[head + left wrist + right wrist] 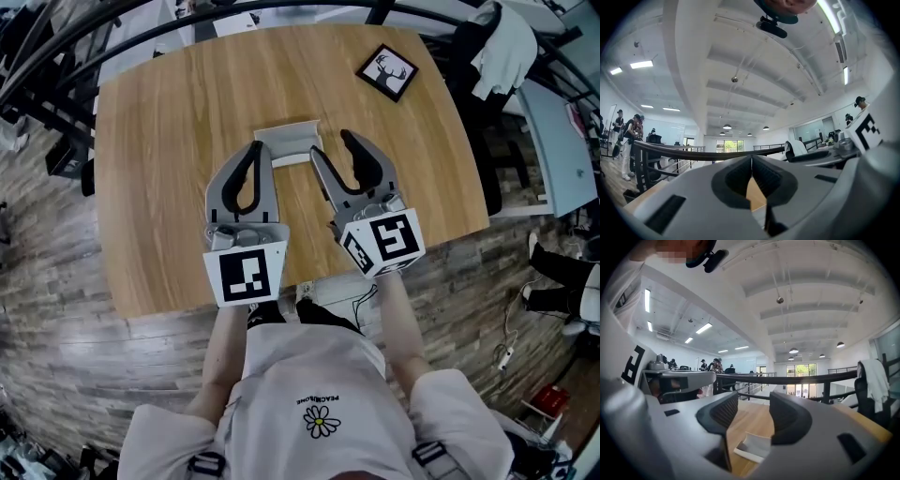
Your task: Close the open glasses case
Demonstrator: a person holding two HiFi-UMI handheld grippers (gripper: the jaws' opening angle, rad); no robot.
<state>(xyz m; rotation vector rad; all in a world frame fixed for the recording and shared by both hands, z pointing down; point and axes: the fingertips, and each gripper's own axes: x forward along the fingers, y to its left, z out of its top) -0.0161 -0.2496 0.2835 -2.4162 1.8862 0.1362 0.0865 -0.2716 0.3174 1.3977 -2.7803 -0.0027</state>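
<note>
A small pale grey glasses case point(291, 139) lies open on the wooden table point(159, 150), just beyond both grippers. In the right gripper view the case point(753, 446) shows low between the jaws, a short way ahead of them. My right gripper point(334, 150) is open, with nothing touching its pads, and sits at the case's right near corner. The right gripper point(753, 405) points level across the table. My left gripper point(255, 153) is shut and empty, its tips beside the case's left end. In its own view the left gripper point(751, 165) has its ribbed pads meeting, and the case is hidden.
A black square coaster with a deer head point(387, 71) lies at the table's far right. A chair with a white garment point(504, 42) stands past the right edge. A dark railing point(797, 378) runs beyond the far edge. The near edge is right under my hands.
</note>
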